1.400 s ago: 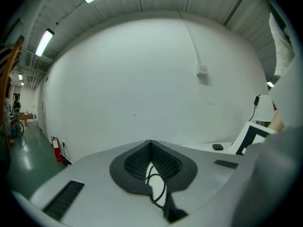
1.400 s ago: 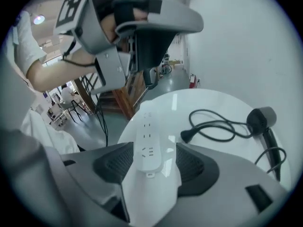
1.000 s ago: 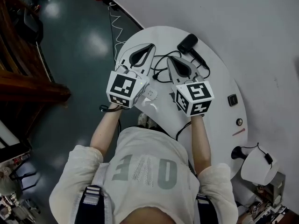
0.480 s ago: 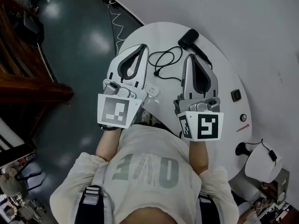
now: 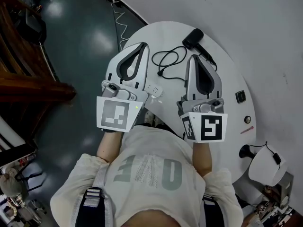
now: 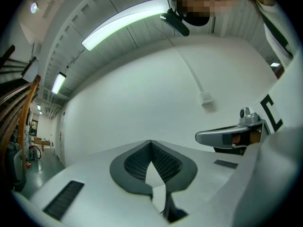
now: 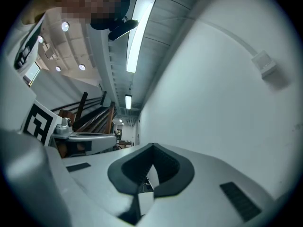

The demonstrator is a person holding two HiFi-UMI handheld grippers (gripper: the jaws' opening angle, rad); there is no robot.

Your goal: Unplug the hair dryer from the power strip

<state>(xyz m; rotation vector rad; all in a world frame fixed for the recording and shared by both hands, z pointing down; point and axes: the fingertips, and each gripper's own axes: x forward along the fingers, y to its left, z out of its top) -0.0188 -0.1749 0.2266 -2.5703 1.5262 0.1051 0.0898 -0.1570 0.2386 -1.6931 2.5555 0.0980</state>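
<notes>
Covering part of the white power strip (image 5: 154, 89), the left gripper (image 5: 141, 48) hides most of it. Cord end (image 5: 160, 73) lies just beyond the strip, too small to id as a plug. Both gripper views show only wall (image 6: 142, 93) & ceiling lights (image 6: 125, 20). Left and right gripper (image 5: 194, 59) both closed, empty, over the bench (image 5: 227, 79). Black hair dryer (image 5: 191, 38) sits at far edge, just beyond right gripper; its cord (image 5: 165, 58) loops btwn the two. Bench white, oval, against the wall; dark glossy floor (image 5: 80, 41) at left.

Black hair dryer (image 5: 191, 38); black cord (image 5: 166, 56); white power strip (image 5: 154, 90); white table (image 5: 227, 77).
</notes>
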